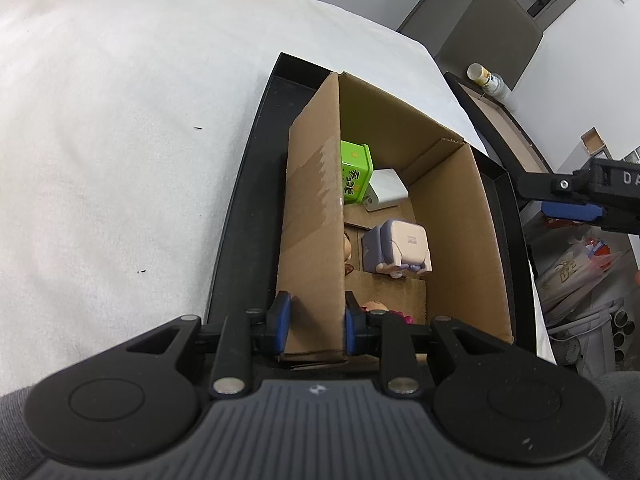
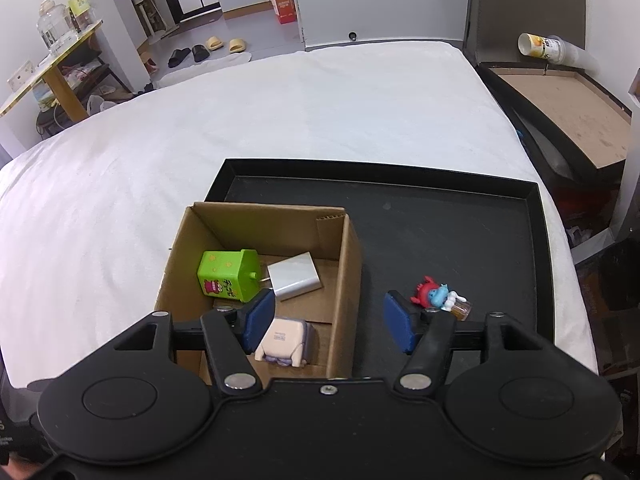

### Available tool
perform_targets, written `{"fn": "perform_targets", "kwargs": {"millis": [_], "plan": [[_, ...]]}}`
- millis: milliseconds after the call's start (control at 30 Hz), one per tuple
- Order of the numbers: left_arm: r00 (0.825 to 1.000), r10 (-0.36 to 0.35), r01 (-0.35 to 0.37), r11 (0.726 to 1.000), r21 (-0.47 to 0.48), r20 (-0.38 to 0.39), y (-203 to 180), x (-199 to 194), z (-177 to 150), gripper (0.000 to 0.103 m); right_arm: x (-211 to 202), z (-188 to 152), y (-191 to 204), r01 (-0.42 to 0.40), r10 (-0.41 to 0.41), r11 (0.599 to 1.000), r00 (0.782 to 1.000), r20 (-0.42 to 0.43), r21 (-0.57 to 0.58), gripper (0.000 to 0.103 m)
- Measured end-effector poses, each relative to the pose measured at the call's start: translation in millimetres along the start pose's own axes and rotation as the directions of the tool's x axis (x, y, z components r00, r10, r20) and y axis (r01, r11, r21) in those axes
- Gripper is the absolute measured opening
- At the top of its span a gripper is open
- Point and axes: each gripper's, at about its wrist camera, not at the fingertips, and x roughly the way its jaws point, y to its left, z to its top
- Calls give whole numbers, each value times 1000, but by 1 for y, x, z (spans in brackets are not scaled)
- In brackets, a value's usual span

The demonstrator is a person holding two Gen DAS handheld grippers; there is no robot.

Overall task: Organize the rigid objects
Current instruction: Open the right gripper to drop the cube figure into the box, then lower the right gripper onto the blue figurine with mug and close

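Observation:
A brown cardboard box (image 1: 452, 216) stands in the left part of a black tray (image 2: 460, 220). My left gripper (image 1: 316, 320) is shut on the box's near left wall, one blue pad on each side. Inside the box lie a green box (image 2: 226, 276), a white charger (image 2: 294, 276) and a pale pink and lilac cube toy (image 2: 284, 338). A pink figure (image 1: 384, 310) shows at the near end of the box. My right gripper (image 2: 329, 320) hangs open over the box's right wall, holding nothing. On the tray floor right of the box lies a red and blue toy (image 2: 434, 294).
The tray rests on a table under a white cloth (image 2: 280, 112). Beyond the table's right edge sits a second black tray with a brown floor (image 2: 568, 108), and a tipped cup (image 2: 540, 46) behind it. The table's edges fall away at the right and far side.

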Motion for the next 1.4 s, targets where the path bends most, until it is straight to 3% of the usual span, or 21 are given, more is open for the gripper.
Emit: {"fn": "perform_targets", "kwargs": {"millis": [733, 933, 1400], "plan": [[996, 84, -83, 996, 26, -14, -10, 6, 0, 25, 4, -22, -61, -46, 46, 999, 998, -36, 18, 71], [993, 118, -118, 992, 43, -16, -16, 8, 1, 25, 9, -29, -80, -42, 44, 998, 998, -38, 38, 81], [982, 186, -184, 981, 70, -31, -26, 17, 2, 25, 40, -50, -127, -94, 108, 974, 992, -57, 208, 81]]}}
